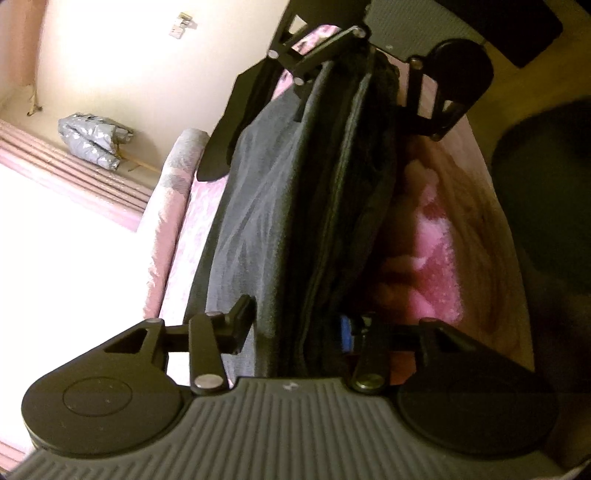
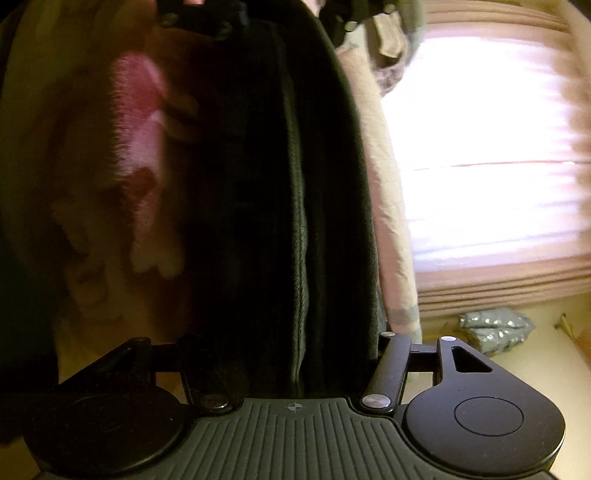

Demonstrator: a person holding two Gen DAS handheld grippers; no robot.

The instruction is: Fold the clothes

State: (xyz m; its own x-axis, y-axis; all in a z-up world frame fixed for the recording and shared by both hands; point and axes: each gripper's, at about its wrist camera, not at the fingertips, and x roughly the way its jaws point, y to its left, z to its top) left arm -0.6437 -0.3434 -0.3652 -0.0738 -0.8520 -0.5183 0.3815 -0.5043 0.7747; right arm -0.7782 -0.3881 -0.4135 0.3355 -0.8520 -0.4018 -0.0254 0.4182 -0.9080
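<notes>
A dark grey-black garment (image 1: 295,192) hangs bunched in long folds, stretched between my two grippers. My left gripper (image 1: 299,325) is shut on one end of it, with cloth filling the gap between its fingers. At the top of the left wrist view, my right gripper (image 1: 354,48) pinches the far end. In the right wrist view the same garment (image 2: 295,184) runs straight ahead from my right gripper (image 2: 291,350), which is shut on it. The left gripper (image 2: 221,18) shows dimly at the far end. Both ends of the cloth are hidden inside the jaws.
A pink flowered cover (image 1: 436,240) lies below the garment. A pale pink cushion edge (image 2: 391,229) runs beside it. There is a bright window with pink curtains (image 2: 480,155), and a silver foil bundle (image 1: 92,140) sits on a cream ledge. A dark shape (image 1: 546,206) is at the right.
</notes>
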